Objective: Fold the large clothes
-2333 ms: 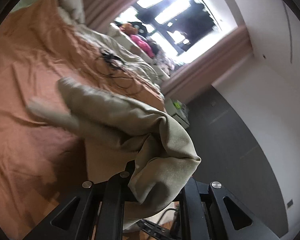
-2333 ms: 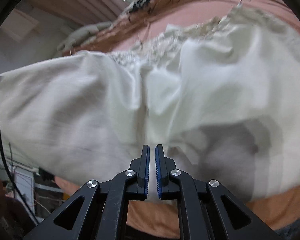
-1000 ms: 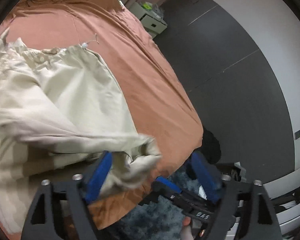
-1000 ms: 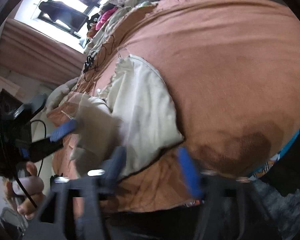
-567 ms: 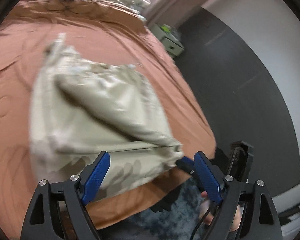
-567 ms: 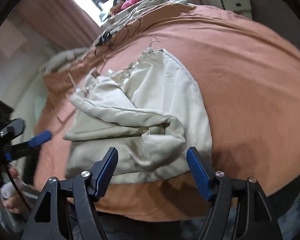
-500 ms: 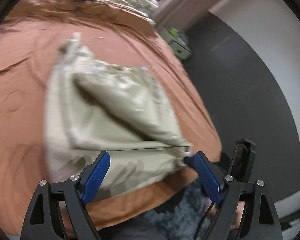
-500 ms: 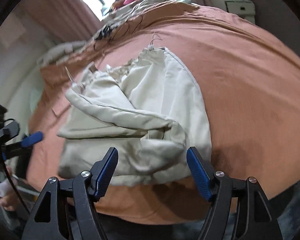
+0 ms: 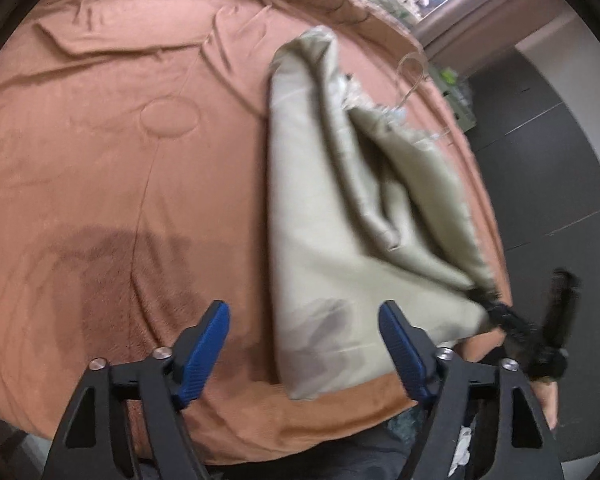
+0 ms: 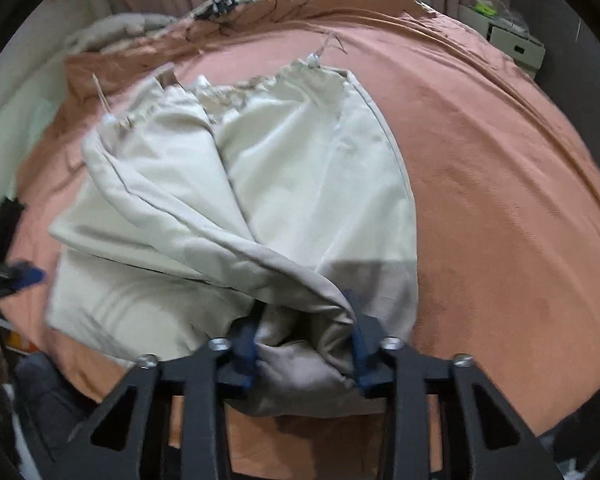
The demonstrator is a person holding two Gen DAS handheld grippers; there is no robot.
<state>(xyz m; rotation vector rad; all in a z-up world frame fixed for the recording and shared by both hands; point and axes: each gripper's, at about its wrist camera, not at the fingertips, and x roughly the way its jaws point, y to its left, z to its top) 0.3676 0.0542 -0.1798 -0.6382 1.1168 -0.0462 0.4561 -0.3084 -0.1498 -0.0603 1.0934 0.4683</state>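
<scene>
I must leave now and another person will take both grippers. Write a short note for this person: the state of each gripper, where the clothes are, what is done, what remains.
Right gripper: jaws have just been closing and now pinch a bunched fold of the beige garment at its near edge.
Left gripper: jaws open, have just narrowed a little, nothing between them; only the garment's near left corner lies under them.
Garment: on the orange bedspread, near the bed's front edge, drawstring waistband on the far side.
Done: roughly folded over itself, still lumpy.
Left: grip the left corner, smooth, finish the fold.

Cream trousers (image 10: 260, 208) lie loosely folded near the bed's edge
</scene>
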